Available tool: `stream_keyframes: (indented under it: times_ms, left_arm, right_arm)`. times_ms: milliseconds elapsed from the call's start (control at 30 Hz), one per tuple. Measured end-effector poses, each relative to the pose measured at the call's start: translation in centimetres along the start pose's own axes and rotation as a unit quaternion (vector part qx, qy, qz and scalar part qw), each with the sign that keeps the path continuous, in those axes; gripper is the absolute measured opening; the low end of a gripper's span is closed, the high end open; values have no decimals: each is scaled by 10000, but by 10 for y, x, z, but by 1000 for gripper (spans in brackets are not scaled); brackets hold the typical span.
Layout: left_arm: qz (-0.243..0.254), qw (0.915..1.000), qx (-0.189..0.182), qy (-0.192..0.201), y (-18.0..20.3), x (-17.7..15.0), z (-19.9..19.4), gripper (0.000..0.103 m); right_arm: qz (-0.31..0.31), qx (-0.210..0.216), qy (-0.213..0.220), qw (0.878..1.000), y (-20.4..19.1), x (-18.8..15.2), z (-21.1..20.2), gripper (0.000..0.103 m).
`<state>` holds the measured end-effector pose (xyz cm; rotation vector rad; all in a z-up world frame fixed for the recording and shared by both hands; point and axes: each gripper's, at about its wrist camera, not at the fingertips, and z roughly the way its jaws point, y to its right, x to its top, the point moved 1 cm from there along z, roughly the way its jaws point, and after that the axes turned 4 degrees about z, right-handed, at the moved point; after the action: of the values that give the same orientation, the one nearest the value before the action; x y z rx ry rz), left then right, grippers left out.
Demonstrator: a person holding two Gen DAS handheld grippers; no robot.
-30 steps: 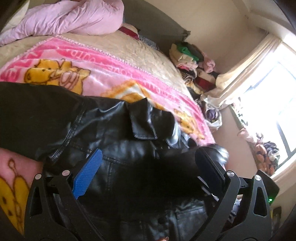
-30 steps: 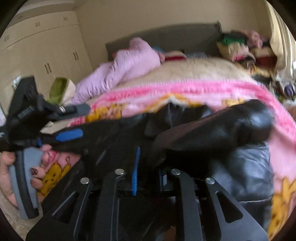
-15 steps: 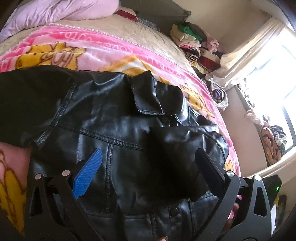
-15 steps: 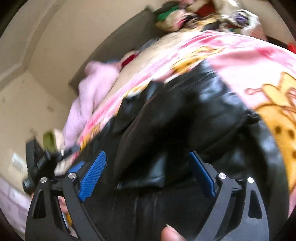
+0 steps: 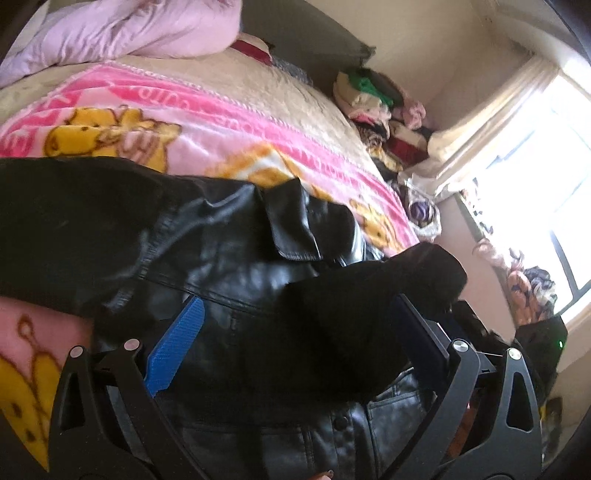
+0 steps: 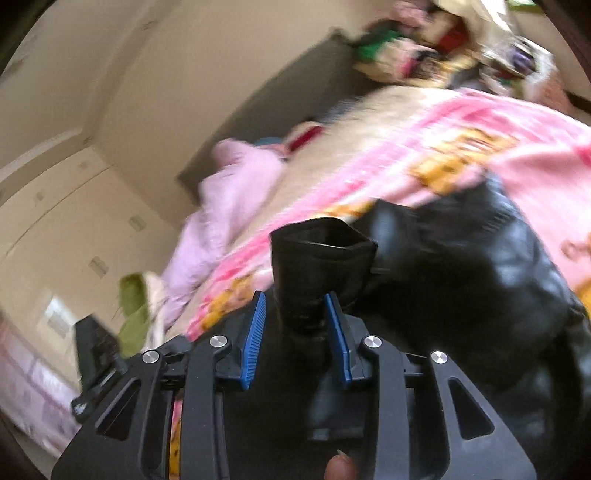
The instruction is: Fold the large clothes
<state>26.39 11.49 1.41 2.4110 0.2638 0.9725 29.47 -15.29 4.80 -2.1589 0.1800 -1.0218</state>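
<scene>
A black leather jacket (image 5: 236, 280) lies spread on the pink cartoon blanket (image 5: 155, 110) of a bed. My left gripper (image 5: 295, 332) is open and hovers low over the jacket's front, one sleeve (image 5: 369, 295) folded across between its fingers. My right gripper (image 6: 295, 321) is shut on the jacket's sleeve cuff (image 6: 321, 254), which stands up between the blue pads with its opening facing the camera. The jacket body (image 6: 480, 266) lies to the right of it.
A lilac duvet (image 5: 129, 33) is bunched at the head of the bed. Stacked folded clothes (image 5: 373, 99) sit by the wall near a bright window (image 5: 535, 184). Cupboards (image 6: 55, 206) and a green item (image 6: 133, 314) are at the left in the right wrist view.
My right gripper was open over the jacket and has closed on the sleeve cuff and lifted it. The left gripper stayed open and shifted slightly back over the jacket.
</scene>
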Motion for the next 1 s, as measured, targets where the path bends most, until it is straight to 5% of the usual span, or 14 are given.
stream_keyframes:
  times_ms: [167,367,600,867,1000]
  left_arm:
    - [-423,9990,40,125,-29,6,-19,94]
    - [-735,9968,-321,52,-49,5,-21,94]
    - [-877,9945,-187,-539,-55,-18,5,94]
    - [-1197,9896,-410,-691,-64,-36,9,94]
    - [-1185,9896,-492,-649,-60,-37,15,60]
  right_arm:
    - [-620,371,-530,9960,-37,-22,12,50]
    - [-961,159,-933,9909,-48,-53,17,53]
    - [-748,-283,-832,9933,-15,-56,-4,56]
    - [-375,-627,-485,9961,20,-55,-35,57]
    - [-263,-709,-389,9964,31,-59,-47,57]
